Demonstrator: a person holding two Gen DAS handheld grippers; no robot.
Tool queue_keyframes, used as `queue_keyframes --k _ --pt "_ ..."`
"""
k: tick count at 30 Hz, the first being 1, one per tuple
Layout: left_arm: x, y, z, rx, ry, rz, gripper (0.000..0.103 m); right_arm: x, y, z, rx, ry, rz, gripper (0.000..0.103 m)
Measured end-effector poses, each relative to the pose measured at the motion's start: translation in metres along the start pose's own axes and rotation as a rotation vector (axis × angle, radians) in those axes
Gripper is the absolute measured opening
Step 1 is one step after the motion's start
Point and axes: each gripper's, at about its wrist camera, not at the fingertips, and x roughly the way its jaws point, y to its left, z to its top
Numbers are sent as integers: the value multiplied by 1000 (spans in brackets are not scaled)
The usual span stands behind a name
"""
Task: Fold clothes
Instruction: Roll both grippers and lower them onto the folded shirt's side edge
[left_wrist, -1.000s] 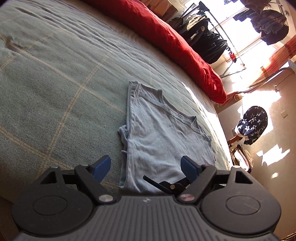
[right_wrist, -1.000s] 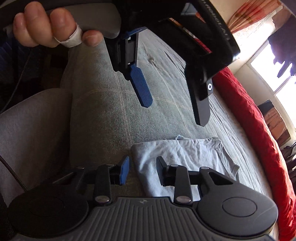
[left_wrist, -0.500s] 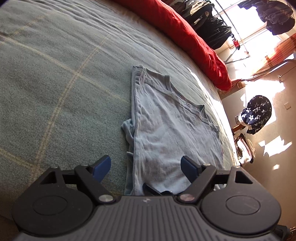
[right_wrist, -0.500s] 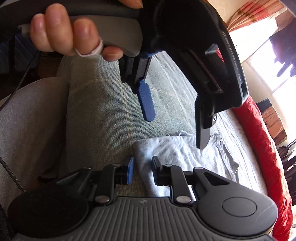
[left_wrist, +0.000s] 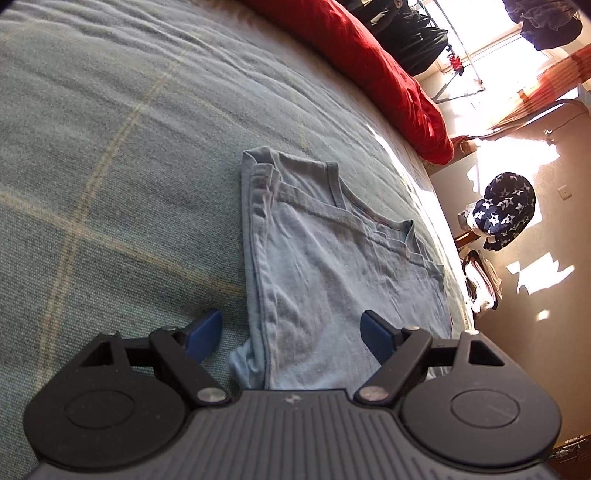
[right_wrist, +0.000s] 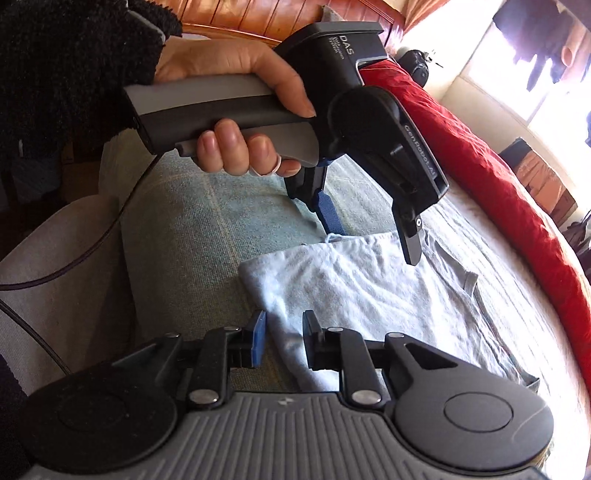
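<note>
Bed (left_wrist: 110, 155) | one blue top (left_wrist: 332, 266) | left gripper (left_wrist: 291, 332) spread | right gripper (right_wrist: 282, 341) narrowly parted astride hem, just reopening

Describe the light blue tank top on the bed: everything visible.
The tank top is pale blue, thin wrinkled cotton by its look, with stitched binding along neckline and armholes. It lies flat on the green checked bedspread, folded lengthwise, straps pointing toward the red duvet. Its near left corner is bunched. The left claw, open, hovers over the hem, straddling the left fold edge. The right claw stands narrowly open around a hem corner; pads not visibly pressing.
</note>
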Motion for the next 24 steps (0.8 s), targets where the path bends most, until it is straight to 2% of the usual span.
queue_keyframes --k 4,14,18,24 --pt "7 -4 6 39 10 13 81 11 -4 1 -4 11 3 29" --pt "4 -1 5 48 9 8 81 28 37 19 -309 39 -117 29" --pt "5 -2 9 43 30 14 81 31 54 21 -393 67 -170 29" --pt "8 -3 16 48 57 19 81 29 55 13 -379 106 -220 29"
